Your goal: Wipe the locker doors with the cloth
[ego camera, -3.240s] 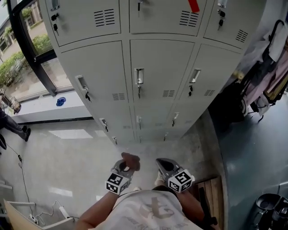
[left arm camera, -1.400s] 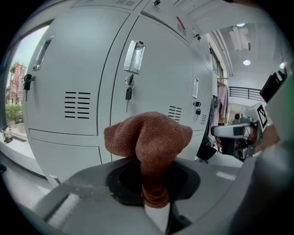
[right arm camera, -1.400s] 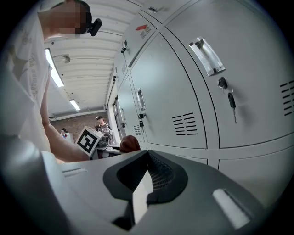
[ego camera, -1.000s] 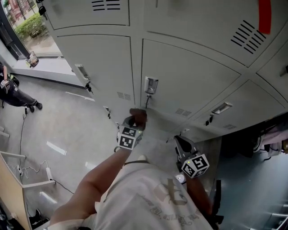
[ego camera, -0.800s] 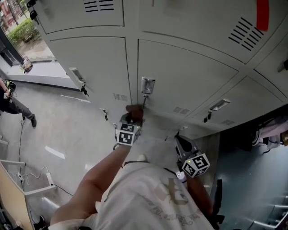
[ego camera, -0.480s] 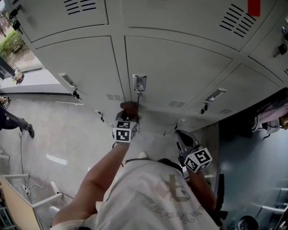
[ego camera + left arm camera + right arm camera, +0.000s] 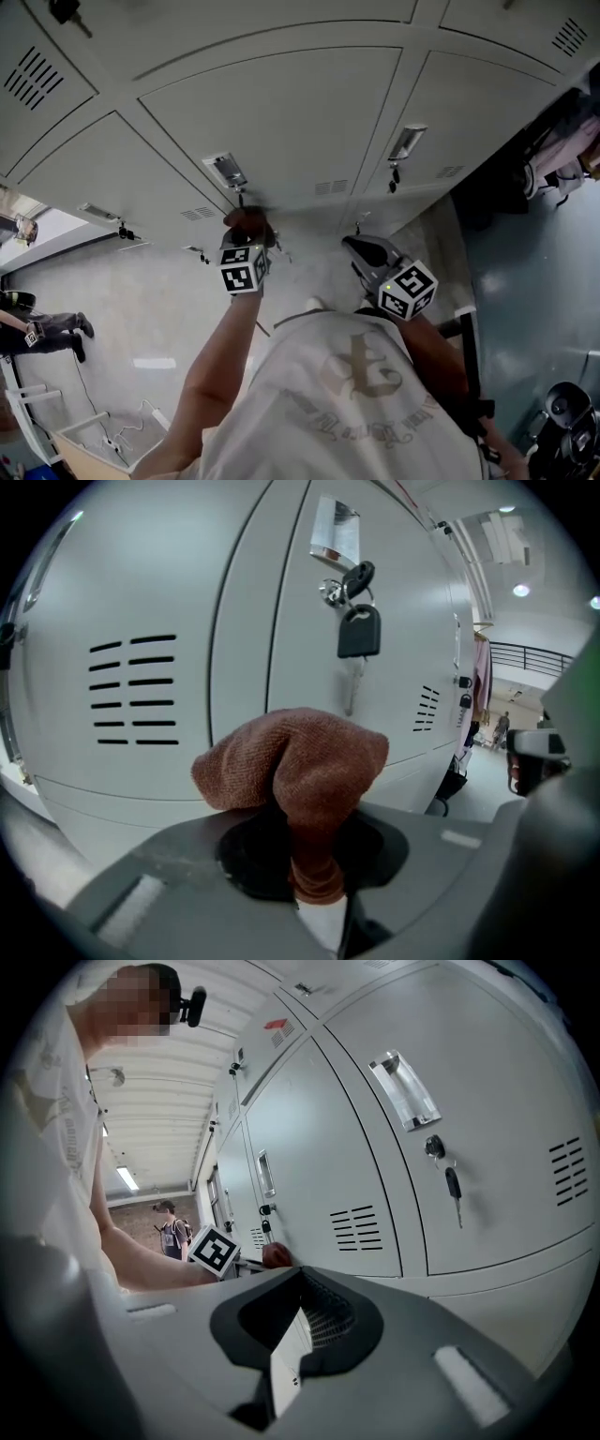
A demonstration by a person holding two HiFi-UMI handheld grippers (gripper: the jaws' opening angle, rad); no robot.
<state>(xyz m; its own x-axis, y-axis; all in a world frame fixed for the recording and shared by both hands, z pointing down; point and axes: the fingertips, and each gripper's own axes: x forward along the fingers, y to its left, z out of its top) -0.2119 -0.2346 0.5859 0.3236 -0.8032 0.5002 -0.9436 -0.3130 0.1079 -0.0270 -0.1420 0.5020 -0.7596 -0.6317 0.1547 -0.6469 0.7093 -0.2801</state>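
The left gripper [image 7: 314,860] is clamped on a bunched brown cloth [image 7: 298,761], which is held just below a black-capped key [image 7: 358,630] hanging in the locker door [image 7: 403,574]. That key is barely made out in the head view. The right gripper [image 7: 286,1335] is closed on nothing, with door vents [image 7: 356,1227] seen beyond its tips.

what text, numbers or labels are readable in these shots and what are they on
No text can be read.
Shirt print: pale emblem, no legible letters.
Red sticker high on the lockers: too small to read.
Marker cube: square pattern only.
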